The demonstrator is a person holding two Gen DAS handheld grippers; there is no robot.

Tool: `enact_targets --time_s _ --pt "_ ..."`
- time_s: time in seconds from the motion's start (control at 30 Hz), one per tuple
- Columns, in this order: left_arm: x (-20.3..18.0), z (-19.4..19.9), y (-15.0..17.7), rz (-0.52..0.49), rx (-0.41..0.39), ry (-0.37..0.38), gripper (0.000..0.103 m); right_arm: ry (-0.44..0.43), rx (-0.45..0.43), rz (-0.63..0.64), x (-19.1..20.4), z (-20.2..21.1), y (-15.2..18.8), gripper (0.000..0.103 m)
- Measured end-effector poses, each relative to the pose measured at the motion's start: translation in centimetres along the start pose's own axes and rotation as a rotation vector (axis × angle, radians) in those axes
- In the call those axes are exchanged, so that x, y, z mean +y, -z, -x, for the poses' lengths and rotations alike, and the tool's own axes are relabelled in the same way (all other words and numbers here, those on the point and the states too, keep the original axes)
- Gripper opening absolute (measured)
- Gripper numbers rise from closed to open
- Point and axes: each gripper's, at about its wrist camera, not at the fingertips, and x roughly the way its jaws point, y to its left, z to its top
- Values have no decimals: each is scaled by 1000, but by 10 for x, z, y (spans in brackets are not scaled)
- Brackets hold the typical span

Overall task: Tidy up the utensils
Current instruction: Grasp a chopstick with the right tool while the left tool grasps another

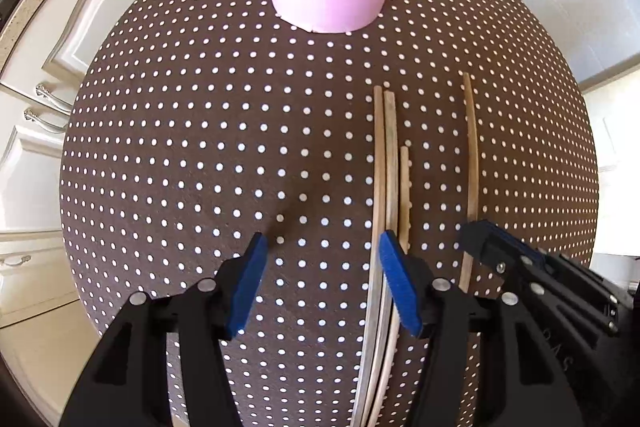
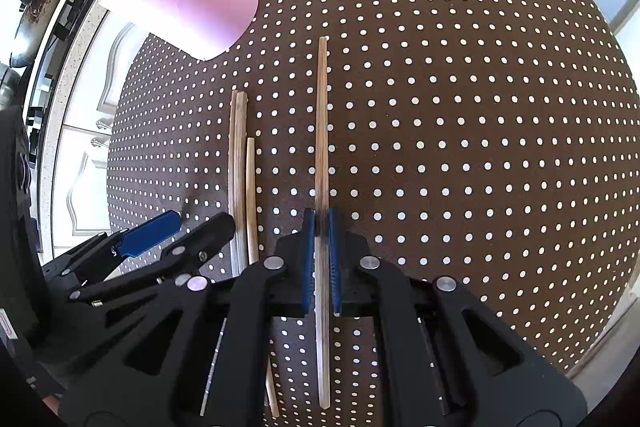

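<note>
Chopsticks (image 2: pixel 322 131): slender, pale, bare wood.

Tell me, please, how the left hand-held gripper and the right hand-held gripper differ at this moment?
The left hand-held gripper is open, its blue pads apart with nothing between them; the right hand-held gripper is shut on a single chopstick. The left one hangs beside the three loose chopsticks, one pad over them; the right one sits apart from that bundle. Both are black with blue pads, above the dotted brown tablecloth.
</note>
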Motion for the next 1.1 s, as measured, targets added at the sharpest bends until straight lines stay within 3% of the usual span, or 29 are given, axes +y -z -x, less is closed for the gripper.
enact_targets --time_s 0.2,0.5,0.7,0.77,0.8,0.9,1.0,1.1 --pt "8 -1 -12 36 6 -15 68 -5 1 -1 -2 1 0 7" --pt "-5 -6 -37 4 72 -53 69 -12 4 -7 -3 2 -1 7" --pt "10 -15 -20 23 90 -23 68 -14 5 -7 -5 2 -1 7" --pt "11 -14 -16 -8 78 -44 60 -10 5 -4 -4 2 -1 7" --pt "12 -13 -14 -25 70 -70 50 -8 4 0 -4 2 -1 7" --pt "18 -10 -11 -31 57 -69 35 -3 4 7 -2 2 -1 7" --pt "30 -6 -11 -7 52 -53 7 -12 -1 12 0 2 -1 7" --pt "43 5 -10 -5 47 -21 6 -10 -2 17 0 2 -2 7"
